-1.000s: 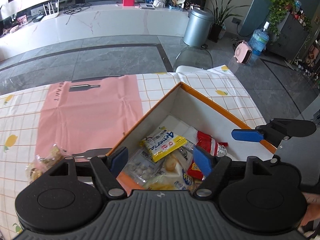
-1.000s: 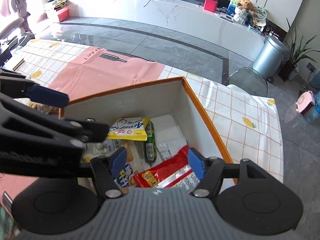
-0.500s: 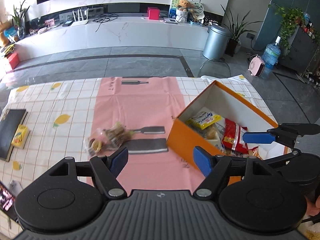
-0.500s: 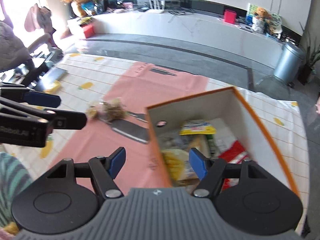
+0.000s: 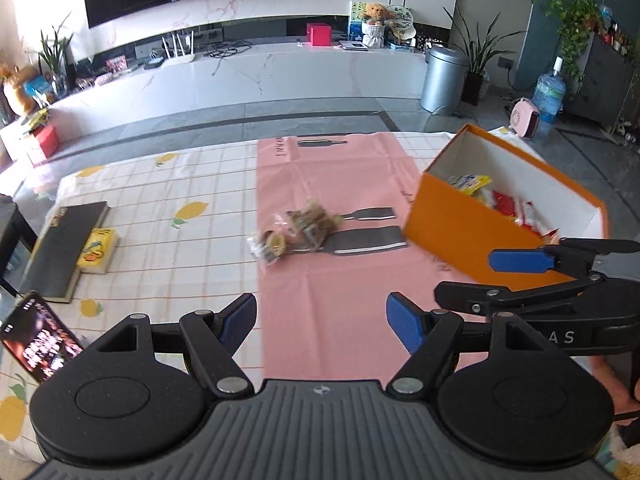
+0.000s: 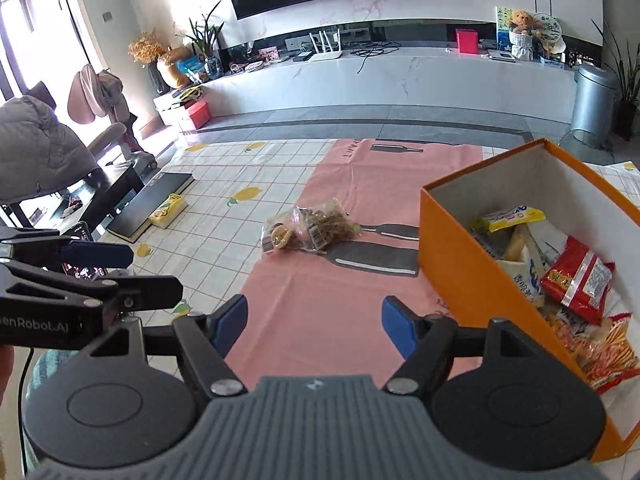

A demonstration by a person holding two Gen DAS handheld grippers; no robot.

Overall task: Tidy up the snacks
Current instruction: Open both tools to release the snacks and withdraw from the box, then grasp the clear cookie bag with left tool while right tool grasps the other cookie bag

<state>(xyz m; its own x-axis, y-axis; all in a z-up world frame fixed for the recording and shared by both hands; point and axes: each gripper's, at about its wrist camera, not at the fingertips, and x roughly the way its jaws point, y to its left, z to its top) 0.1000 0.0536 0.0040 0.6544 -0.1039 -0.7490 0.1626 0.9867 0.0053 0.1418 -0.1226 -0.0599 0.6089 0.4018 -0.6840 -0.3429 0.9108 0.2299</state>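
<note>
Both grippers have pulled back from over the orange box point(image 6: 472, 280) and swung toward the middle of the table, so the view that a second ago looked straight down into the box now takes in the whole pink mat point(image 5: 332, 280) and the checked tablecloth point(image 5: 180, 184).

The left gripper point(image 5: 321, 318) is spread wide with nothing between its blue pads; only bare mat lies under them. The right gripper point(image 6: 312, 322) is also empty, and its jaws are opening further at this moment, again over bare mat. In the left wrist view the right gripper sits just to the right of the left one, between it and the box; in the right wrist view the left gripper shows at the left edge.

The box stands to the right of both grippers and already holds several packets: a yellow one point(image 6: 510, 216), a red one point(image 6: 576, 280), and others heaped below them. One clear bag of brown snacks point(image 6: 310, 230) lies loose on the mat, ahead of both grippers and well apart from their tips, just left of the box.

The retreat with empty jaws suggests the last packets have been dropped in and this bag is the next target. It looks soft and crinkly, so a pinch on the bunched plastic should hold. A dark book point(image 5: 66, 248) and a yellow pack point(image 5: 98, 250) lie far to the left.
</note>
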